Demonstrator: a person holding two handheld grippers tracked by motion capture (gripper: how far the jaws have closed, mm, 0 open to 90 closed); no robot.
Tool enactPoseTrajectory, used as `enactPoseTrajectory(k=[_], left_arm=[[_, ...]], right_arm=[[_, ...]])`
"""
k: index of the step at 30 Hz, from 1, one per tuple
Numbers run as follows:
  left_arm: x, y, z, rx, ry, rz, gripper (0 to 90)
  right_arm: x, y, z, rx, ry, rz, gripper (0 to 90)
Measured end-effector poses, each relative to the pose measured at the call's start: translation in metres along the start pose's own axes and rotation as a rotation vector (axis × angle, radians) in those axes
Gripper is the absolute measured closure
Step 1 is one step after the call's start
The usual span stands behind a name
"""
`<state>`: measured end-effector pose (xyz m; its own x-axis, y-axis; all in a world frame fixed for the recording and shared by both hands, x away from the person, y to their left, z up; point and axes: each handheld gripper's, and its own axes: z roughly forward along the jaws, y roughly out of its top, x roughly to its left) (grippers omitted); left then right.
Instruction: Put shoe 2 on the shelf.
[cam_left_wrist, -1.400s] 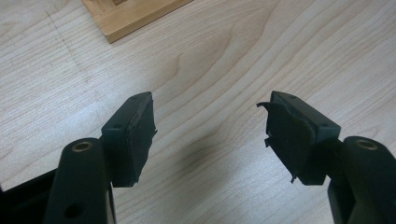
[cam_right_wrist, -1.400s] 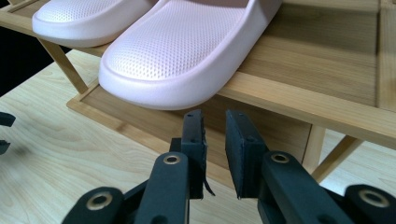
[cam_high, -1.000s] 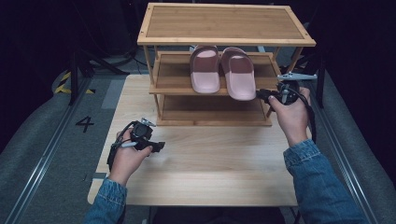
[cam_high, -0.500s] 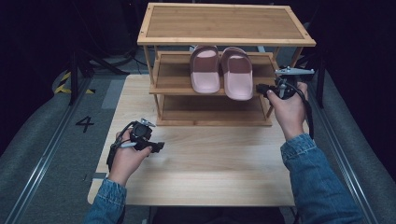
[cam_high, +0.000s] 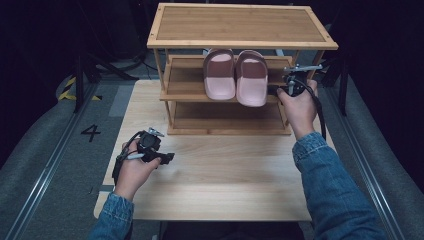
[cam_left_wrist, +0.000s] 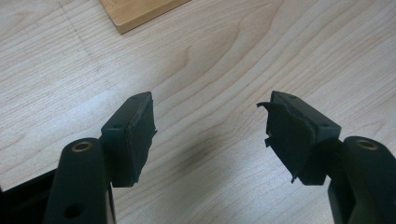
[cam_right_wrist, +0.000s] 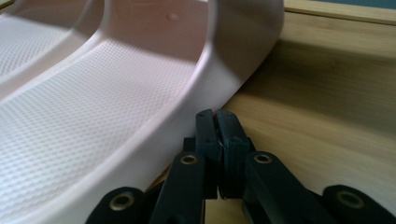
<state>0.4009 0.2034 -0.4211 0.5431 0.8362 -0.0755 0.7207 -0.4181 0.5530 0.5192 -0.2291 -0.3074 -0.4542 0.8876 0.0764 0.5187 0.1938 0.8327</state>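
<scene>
i find my right gripper (cam_right_wrist: 215, 114) with its jaws just closed pad to pad and nothing between them, its tips against the side wall of the right slipper (cam_high: 251, 76), which sits beside its mate on the middle shelf of the wooden rack (cam_high: 190, 92). my left gripper (cam_left_wrist: 210, 130) rests wide open and empty over the table (cam_high: 225, 170). it looks like a nudging step, though i cannot confirm firm contact; i advise a slow, level push low on the sole so the slipper slides without tipping.

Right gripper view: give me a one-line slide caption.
Right gripper, jaws just closed together on nothing, tips against the pink slipper's side on the wooden shelf.
</scene>
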Motion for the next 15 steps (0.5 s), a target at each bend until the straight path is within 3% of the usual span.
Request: enactPoseTrajectory(k=[10, 12, 15], left_arm=[[-0.003, 0.002, 0.004, 0.006, -0.008, 0.01, 32.9], [-0.003, 0.003, 0.003, 0.006, -0.011, 0.015, 32.9], [-0.002, 0.003, 0.004, 0.004, -0.007, 0.008, 32.9]], right_arm=[[-0.008, 0.005, 0.009, -0.024, 0.0, 0.001, 84.7], [-0.008, 0.004, 0.006, -0.028, 0.006, -0.01, 83.5], [0.0, -0.002, -0.012, -0.05, 0.054, -0.02, 84.1]])
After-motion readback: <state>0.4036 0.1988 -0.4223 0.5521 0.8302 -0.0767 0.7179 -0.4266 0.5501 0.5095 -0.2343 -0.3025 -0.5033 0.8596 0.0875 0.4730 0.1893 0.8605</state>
